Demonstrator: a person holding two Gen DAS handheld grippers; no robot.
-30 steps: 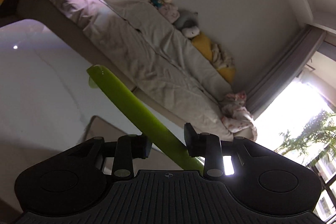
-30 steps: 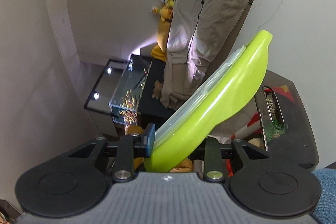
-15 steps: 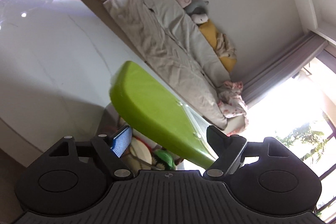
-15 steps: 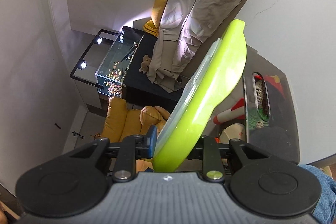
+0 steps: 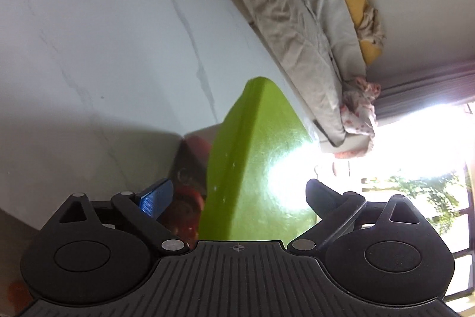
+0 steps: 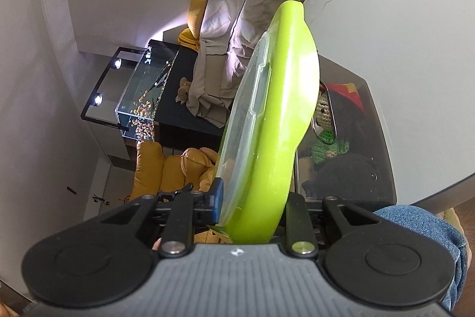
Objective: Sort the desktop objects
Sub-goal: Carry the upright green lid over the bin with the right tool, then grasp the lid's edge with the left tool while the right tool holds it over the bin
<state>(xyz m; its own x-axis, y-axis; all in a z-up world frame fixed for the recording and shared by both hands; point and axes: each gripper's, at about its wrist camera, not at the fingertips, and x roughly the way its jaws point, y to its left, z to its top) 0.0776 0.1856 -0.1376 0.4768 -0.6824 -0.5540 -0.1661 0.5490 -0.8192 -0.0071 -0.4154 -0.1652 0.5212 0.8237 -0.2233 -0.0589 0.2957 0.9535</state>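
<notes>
The green lid (image 6: 276, 121) is clamped by the right gripper (image 6: 255, 204); the left gripper (image 5: 237, 195) is spread wide, untouched by it, above the desk (image 5: 89, 49).

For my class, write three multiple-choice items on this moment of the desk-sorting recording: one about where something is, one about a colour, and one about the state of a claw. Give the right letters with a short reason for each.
1. Where is the grey storage bin with the toys?
A. On the white marble table
B. On the bed
C. On the fish tank

2. What colour is the lid held by the right claw?
A. Red
B. Lime green
C. Dark blue

3. How does the left claw stand?
A. Shut on the lid
B. Open, its fingers spread either side of the lid
C. Out of view

Answers: 1 A, the bin rests on the white table near its edge. 2 B, the lid is bright lime green with a clear inner rim. 3 B, in the left wrist view gaps show between both fingers and the lid.
</notes>
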